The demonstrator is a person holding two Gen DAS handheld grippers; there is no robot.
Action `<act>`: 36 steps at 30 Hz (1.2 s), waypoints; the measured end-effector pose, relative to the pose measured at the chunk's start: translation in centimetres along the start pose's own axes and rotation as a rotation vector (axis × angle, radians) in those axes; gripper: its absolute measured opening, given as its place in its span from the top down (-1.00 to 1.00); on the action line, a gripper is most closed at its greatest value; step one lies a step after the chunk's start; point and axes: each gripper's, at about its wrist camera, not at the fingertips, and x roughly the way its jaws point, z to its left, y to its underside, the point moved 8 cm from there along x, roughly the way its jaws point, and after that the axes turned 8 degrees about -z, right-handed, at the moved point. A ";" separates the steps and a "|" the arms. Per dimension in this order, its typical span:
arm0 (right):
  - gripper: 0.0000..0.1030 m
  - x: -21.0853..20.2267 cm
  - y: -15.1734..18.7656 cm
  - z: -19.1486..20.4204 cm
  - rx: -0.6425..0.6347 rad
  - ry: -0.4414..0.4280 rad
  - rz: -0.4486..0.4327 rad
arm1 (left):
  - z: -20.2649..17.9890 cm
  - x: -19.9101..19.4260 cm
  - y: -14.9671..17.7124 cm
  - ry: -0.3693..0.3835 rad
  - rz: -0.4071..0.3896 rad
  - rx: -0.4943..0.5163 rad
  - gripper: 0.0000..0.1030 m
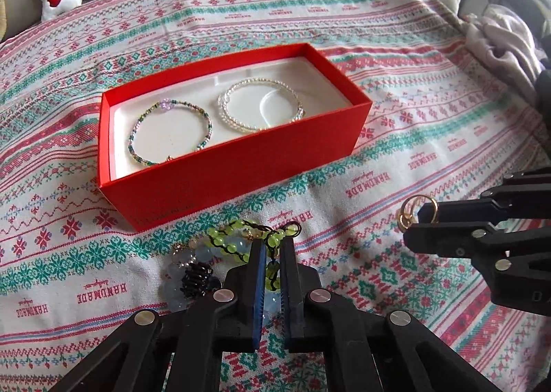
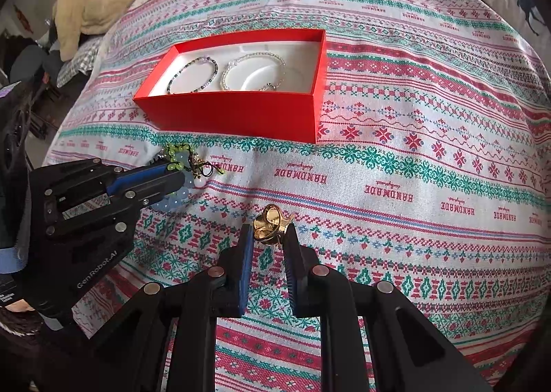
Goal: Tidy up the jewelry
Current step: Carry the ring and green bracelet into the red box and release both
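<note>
Our left gripper [image 1: 273, 254] is nearly closed on the green bracelet [image 1: 241, 237], light, limp, best held by its cord. Our right gripper [image 2: 270, 237] pinches the gold rings [image 2: 270, 223], small and slippery. Beyond, the red box [image 1: 241, 157] runs lengthwise left to right.

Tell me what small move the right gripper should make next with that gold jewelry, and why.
Probably carry it forward over the red box and release. The right gripper already pinches the gold rings, and the box's right end looks free beside the two bracelets.
</note>
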 end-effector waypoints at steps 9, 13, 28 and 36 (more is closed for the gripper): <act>0.65 -1.0 -2.0 0.0 0.015 -0.010 -0.039 | 1.3 -2.9 -3.1 0.021 -0.074 -0.060 0.96; 0.65 -2.0 -3.5 0.2 0.023 -0.026 -0.075 | 1.8 -4.1 -4.9 0.032 -0.119 -0.083 0.96; 0.64 -3.0 -8.6 1.2 0.082 -0.084 -0.143 | 3.6 -2.6 -8.3 0.066 -0.157 -0.205 0.95; 0.64 0.3 -10.3 0.4 0.114 -0.078 -0.126 | 7.4 2.0 -7.2 0.041 -0.071 -0.339 0.95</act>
